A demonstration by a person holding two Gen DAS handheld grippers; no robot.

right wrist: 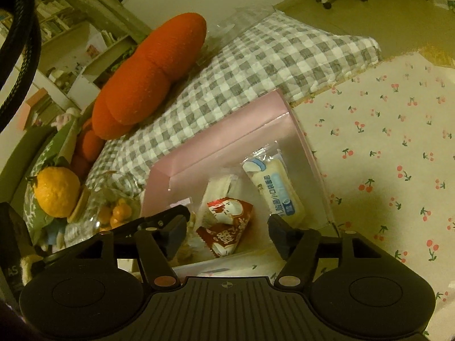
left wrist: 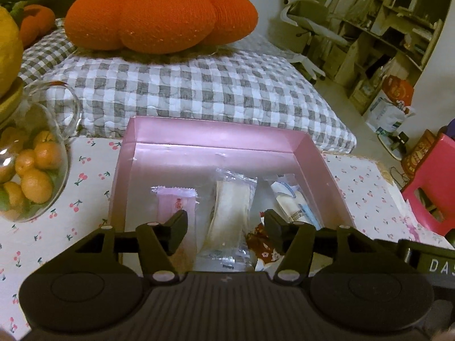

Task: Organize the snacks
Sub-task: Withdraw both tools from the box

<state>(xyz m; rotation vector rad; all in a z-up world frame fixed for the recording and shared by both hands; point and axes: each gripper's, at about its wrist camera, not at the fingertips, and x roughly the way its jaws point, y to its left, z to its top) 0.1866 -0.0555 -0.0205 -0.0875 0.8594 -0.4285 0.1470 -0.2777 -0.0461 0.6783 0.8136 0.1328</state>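
A pink box (left wrist: pixel 216 136) sits on the cherry-print cloth and holds several wrapped snacks. In the left wrist view a pink packet (left wrist: pixel 175 201) lies at the left, a clear-wrapped white pastry (left wrist: pixel 231 207) in the middle, a blue-and-white packet (left wrist: pixel 293 199) at the right and a red packet (left wrist: pixel 261 241) near the front. My left gripper (left wrist: pixel 226 227) is open over the box, its fingers either side of the white pastry without pressing it. My right gripper (right wrist: pixel 227 234) is open too, straddling the red packet (right wrist: pixel 227 224); the blue-and-white packet (right wrist: pixel 274 187) lies beyond its right finger.
A glass jar of small oranges (left wrist: pixel 34 170) stands left of the box. Behind it lie a grey checked quilt (left wrist: pixel 199 91) and an orange pumpkin cushion (left wrist: pixel 159 14). A pink stool (left wrist: pixel 432 187) stands at the right. The cherry-print cloth (right wrist: pixel 384 142) stretches right of the box.
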